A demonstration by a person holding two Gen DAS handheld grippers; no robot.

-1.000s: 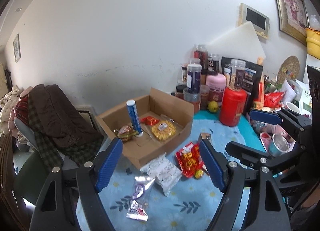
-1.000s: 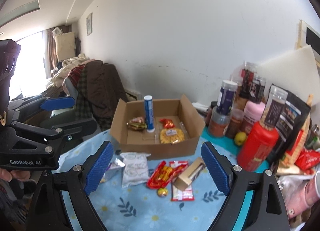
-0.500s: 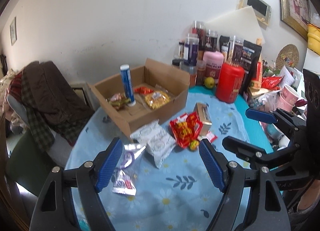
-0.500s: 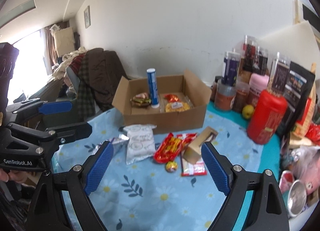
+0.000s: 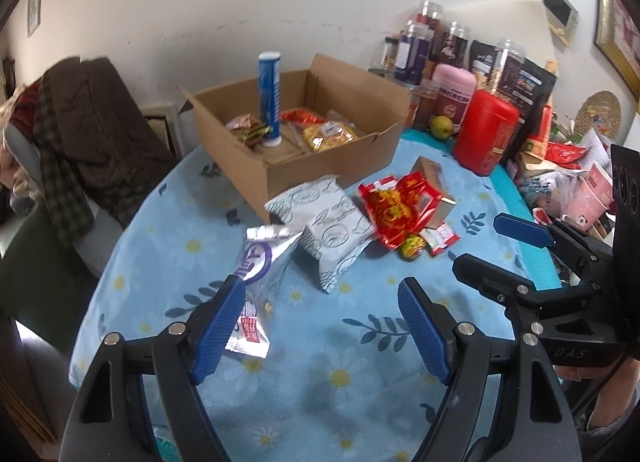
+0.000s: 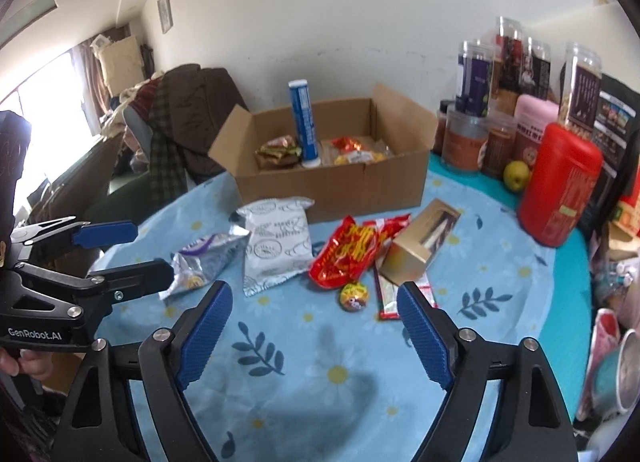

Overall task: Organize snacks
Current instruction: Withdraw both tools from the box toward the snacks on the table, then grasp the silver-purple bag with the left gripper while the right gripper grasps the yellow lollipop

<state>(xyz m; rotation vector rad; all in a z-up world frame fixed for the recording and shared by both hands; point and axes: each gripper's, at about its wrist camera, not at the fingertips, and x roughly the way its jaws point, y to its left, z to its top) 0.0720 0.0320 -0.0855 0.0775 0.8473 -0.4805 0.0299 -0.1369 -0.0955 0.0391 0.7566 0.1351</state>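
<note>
A cardboard box [image 5: 332, 166] [image 6: 332, 186] on the blue flowered tablecloth holds an upright blue tube [image 5: 269, 100] and some wrapped snacks. In front of it lie two white packets [image 5: 320, 218] [image 6: 278, 246], a silver-purple packet [image 5: 262, 266] [image 6: 208, 258], a red packet [image 5: 394, 210] [image 6: 348, 252], a gold carton [image 6: 420, 246], a round sweet [image 6: 354, 296] and a red-white bar [image 6: 386, 294]. My left gripper [image 5: 322, 324] is open and empty, its left finger by the silver packet. My right gripper [image 6: 312, 326] is open and empty, above the cloth before the sweet.
Jars, a red canister [image 5: 486, 138] [image 6: 560, 190], a pink tin and a green fruit [image 6: 516, 176] crowd the table's back right. Cups and clutter [image 5: 580, 190] sit at the right edge. A chair draped with clothes [image 5: 68, 134] stands left of the table.
Both grippers have come down and forward towards the loose snacks on the cloth, which look larger and nearer now. Both stay open. No snack has moved.
</note>
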